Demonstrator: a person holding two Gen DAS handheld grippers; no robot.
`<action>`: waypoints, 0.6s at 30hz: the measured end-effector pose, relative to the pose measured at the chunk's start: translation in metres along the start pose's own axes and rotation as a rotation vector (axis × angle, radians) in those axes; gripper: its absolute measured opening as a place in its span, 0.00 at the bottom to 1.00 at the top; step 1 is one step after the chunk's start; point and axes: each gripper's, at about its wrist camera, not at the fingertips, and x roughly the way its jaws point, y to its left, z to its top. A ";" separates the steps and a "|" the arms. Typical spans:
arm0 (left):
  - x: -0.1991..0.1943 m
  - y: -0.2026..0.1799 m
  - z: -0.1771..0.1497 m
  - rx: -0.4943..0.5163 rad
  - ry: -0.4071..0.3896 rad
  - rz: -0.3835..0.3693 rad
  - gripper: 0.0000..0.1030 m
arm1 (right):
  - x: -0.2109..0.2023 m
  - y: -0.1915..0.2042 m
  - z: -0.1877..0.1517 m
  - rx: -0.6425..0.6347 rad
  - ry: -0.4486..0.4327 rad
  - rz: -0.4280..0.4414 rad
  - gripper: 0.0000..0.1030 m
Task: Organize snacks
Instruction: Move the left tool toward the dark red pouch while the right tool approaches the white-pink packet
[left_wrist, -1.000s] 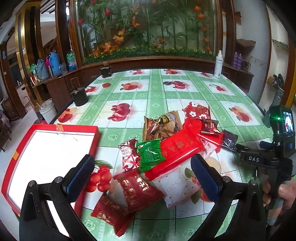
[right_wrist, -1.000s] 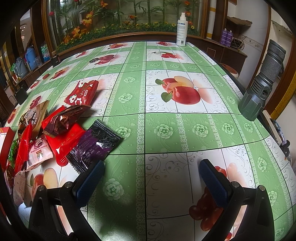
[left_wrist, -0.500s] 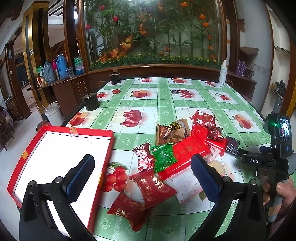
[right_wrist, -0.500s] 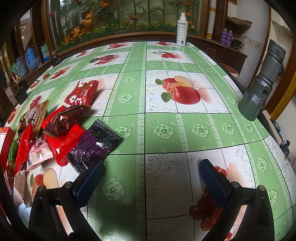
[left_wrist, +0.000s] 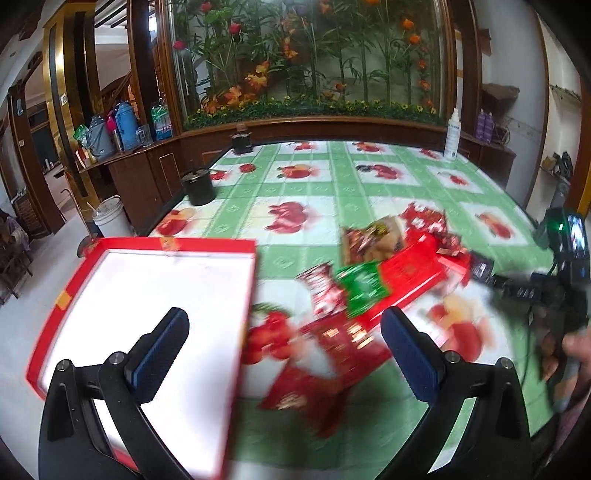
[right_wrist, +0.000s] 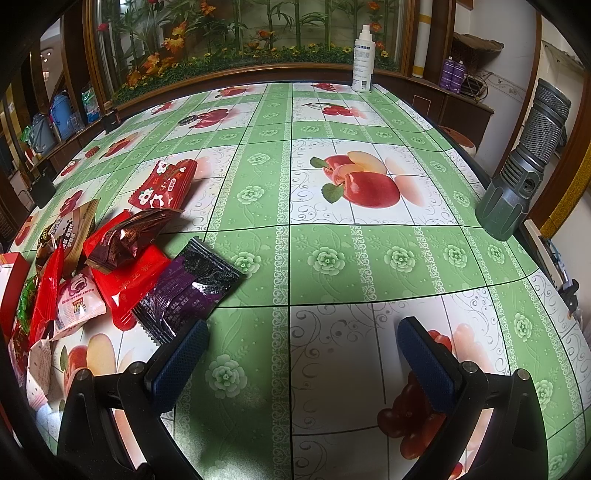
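Here, the left tongs (left_wrist: 284, 328) are wide and hold nothing; the snack packets (left_wrist: 369, 288) lie just ahead, the red box (left_wrist: 147, 295) under its left finger. The right tongs (right_wrist: 301, 347) are wide too, the purple packet (right_wrist: 184, 291) by its left finger.

We are finding almost nothing legible. Print is showing on the white spray bottle (right_wrist: 362, 59), the pink-and-white snack packet (right_wrist: 78, 300), the red flowered packet (right_wrist: 164, 182) and the purple packet (right_wrist: 184, 291), but it is reading too small or too warped. The left wrist view is blurring every wrapper.
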 end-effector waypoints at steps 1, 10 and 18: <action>-0.003 0.012 -0.005 0.010 0.004 0.014 1.00 | -0.001 0.001 0.000 -0.001 0.009 0.002 1.00; -0.016 0.058 -0.039 0.038 0.046 0.010 1.00 | -0.046 0.029 -0.013 0.024 -0.031 0.344 0.96; -0.022 0.041 -0.051 0.089 0.088 -0.066 1.00 | -0.052 0.142 -0.025 -0.301 0.022 0.432 0.95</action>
